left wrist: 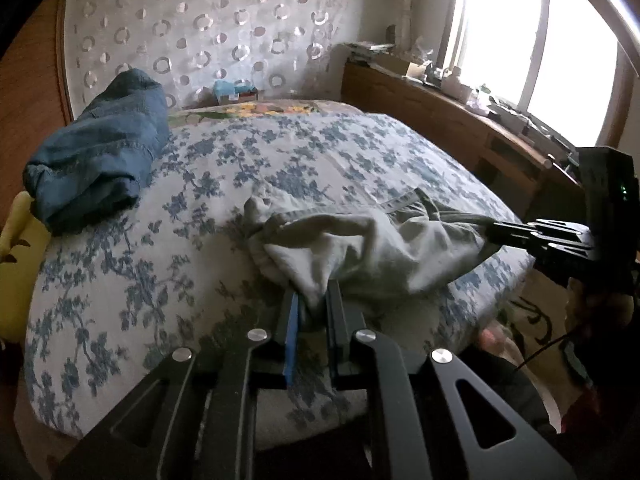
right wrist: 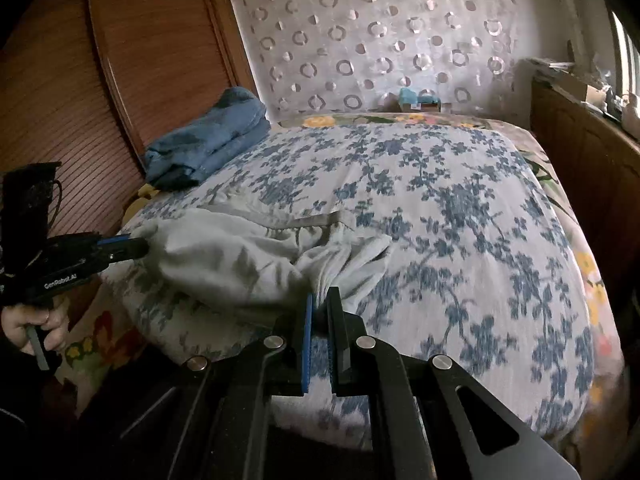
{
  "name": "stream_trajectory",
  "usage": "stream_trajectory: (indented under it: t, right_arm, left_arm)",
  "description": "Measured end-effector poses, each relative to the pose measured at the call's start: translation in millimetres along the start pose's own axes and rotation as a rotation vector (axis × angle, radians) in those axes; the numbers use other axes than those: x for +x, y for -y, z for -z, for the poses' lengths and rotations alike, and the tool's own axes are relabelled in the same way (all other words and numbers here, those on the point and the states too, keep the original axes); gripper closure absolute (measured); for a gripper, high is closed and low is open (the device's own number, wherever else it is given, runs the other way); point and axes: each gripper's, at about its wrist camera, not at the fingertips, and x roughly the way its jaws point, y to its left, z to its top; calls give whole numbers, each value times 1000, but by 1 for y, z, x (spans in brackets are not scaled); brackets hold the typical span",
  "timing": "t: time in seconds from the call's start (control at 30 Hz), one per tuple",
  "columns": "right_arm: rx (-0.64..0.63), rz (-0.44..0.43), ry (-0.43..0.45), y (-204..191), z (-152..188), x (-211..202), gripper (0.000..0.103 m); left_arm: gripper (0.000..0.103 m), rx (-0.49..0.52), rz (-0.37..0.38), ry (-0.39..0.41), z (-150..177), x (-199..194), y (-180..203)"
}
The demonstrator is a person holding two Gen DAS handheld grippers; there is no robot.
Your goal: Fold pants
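Note:
Pale grey-white pants (left wrist: 360, 248) lie bunched near the front edge of the bed, also seen in the right wrist view as the pants (right wrist: 224, 256). My left gripper (left wrist: 314, 300) is shut on a corner of the pale cloth, which is pinched between its jaws. From the right side of that view my right gripper (left wrist: 492, 228) holds the other end. In its own view the right gripper (right wrist: 320, 300) is shut on a bunched fold, and the left gripper (right wrist: 140, 246) grips the cloth at the left.
A floral blue-and-white bedspread (left wrist: 280, 152) covers the bed. Folded blue jeans (left wrist: 100, 152) lie at the back left by a wooden wardrobe (right wrist: 132, 60). A wooden cabinet (left wrist: 440, 120) with clutter stands under the window at the right. A hand (right wrist: 36, 324) holds the left gripper's handle.

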Motion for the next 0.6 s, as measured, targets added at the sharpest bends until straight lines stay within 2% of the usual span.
stream_trajectory:
  t: [0.17, 0.2, 0.23, 0.33, 0.47, 0.53, 0.6]
  right_arm:
    - [8, 5, -19, -3, 9, 0, 97]
    - [8, 6, -22, -4, 9, -1, 97]
    - [7, 9, -21, -5, 10, -2, 97]
    - [-9, 25, -15, -13, 10, -4, 97]
    - [-19, 42, -7, -17, 11, -8, 95]
    - [-17, 54, 1, -16, 11, -12, 95]
    - [-18, 58, 13, -14, 11, -15, 94]
  left_arm:
    - [87, 10, -9, -22, 5, 4, 4]
    - [83, 10, -9, -24, 6, 4, 4]
    - [74, 11, -10, -24, 7, 4, 4]
    - [57, 15, -10, -17, 8, 2, 4]
    - [52, 14, -15, -24, 8, 6, 1]
    - [38, 10, -21, -29, 7, 11, 0]
    - [33, 7, -26, -40, 7, 18, -2]
